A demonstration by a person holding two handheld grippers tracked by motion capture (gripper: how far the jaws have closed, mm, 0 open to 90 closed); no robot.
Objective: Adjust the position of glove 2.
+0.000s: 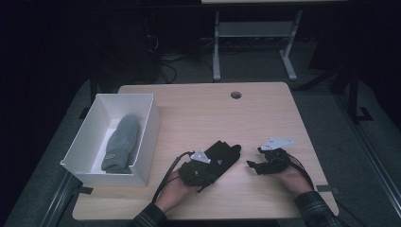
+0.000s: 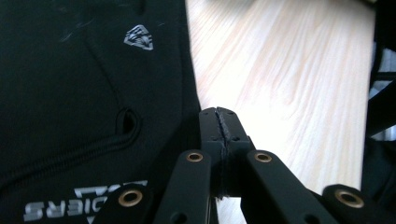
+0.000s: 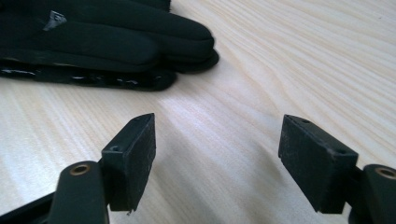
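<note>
You work at a pale wood-grain table in a dim room, a grey desk frame behind it. The black glove lies near the table's front middle, soft knit with a small silver crest and white lettering, possibly ending "DIERS". Your left gripper is clamped tight at the glove's edge, apparently on its hem. Your right gripper stands wide apart over bare wood. A grey woolly mitten rests in the white box.
</note>
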